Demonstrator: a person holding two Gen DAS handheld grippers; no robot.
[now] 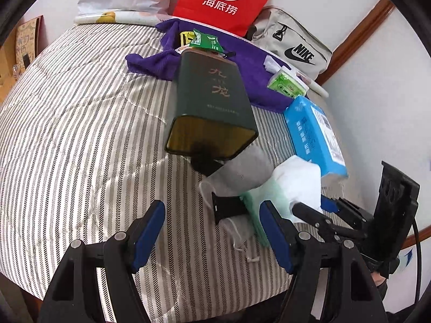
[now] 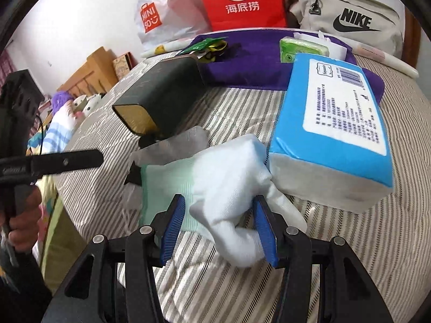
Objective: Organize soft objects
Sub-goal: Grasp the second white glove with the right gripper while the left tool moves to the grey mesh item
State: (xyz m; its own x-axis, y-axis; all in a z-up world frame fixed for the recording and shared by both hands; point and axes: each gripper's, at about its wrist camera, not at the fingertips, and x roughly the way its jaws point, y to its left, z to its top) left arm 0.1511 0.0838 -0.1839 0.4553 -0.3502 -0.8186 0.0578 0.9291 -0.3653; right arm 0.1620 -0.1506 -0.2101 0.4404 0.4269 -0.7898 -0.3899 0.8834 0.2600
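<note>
A soft white knit glove with a pale green cuff lies on the striped quilt, pinched between the right gripper's 2 blue pads; the left gripper hovers wide open, holding nothing. The blue plastic-wrapped tissue pack touches the glove's far side; a dark green rectangular tin stands behind; bare quilt lies left.

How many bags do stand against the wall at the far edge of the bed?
3: a white Miniso plastic bag at the left, a red Haidilao paper bag in the middle, and a beige Nike fabric bag at the right. Others may be hidden behind them.
</note>
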